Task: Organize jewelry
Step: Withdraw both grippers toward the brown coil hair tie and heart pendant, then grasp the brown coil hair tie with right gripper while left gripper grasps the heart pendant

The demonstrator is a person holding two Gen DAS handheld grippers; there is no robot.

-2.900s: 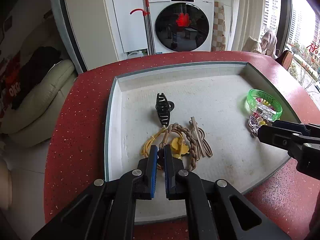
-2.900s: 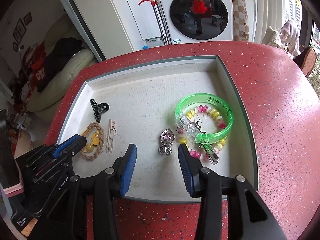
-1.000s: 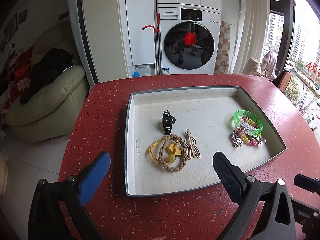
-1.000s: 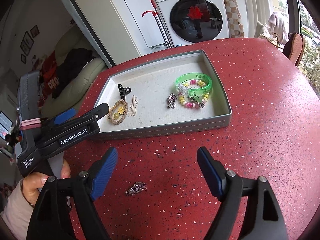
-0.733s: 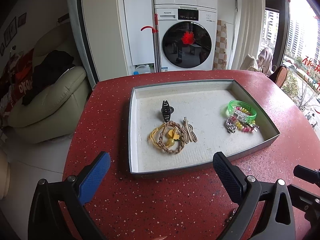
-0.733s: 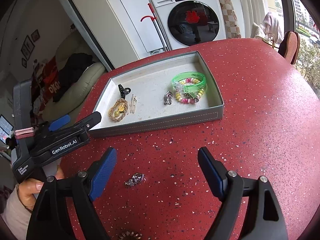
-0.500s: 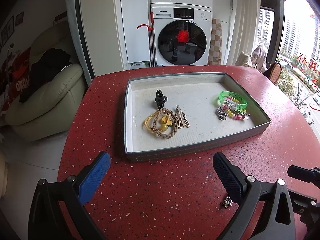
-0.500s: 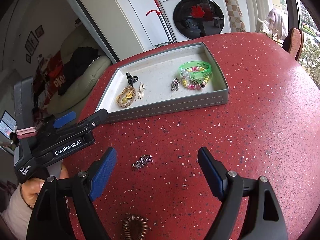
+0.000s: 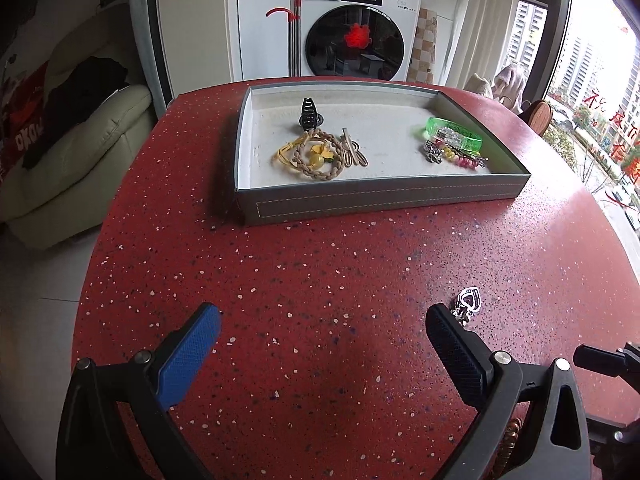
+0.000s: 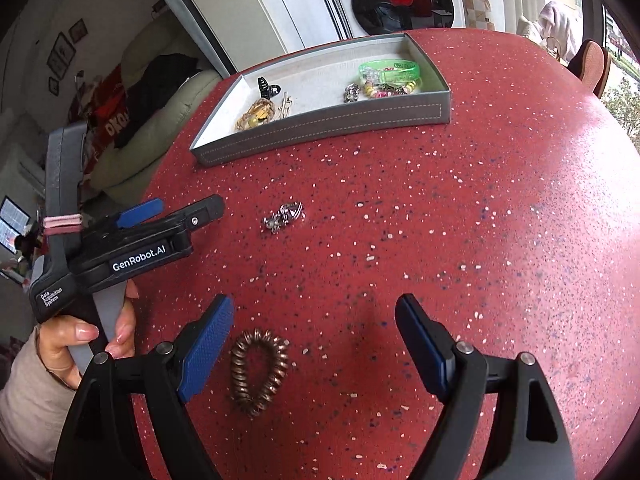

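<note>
A grey tray (image 9: 384, 201) (image 10: 320, 126) on the red speckled table holds a black claw clip (image 9: 309, 112), a braided hair tie with a yellow flower (image 9: 316, 156), a beige clip (image 9: 352, 153), a green bangle (image 9: 454, 132) and beaded pieces. Outside the tray lie a silver heart pendant (image 9: 467, 304) (image 10: 283, 216) and a bronze spiral hair tie (image 10: 258, 370). My left gripper (image 9: 320, 346) is open over bare table, the pendant just beyond its right fingertip. My right gripper (image 10: 314, 334) is open, the spiral tie beside its left finger.
The left gripper's body (image 10: 132, 244) and the hand holding it (image 10: 80, 340) sit left of the pendant in the right wrist view. The table's rounded edge drops off at the left. A sofa (image 9: 60, 168) and washing machine (image 9: 356, 40) stand beyond.
Both grippers have drawn back from the tray toward the near side of the table and sunk lower. The left gripper went from shut to open. Pendant and spiral tie came into view.
</note>
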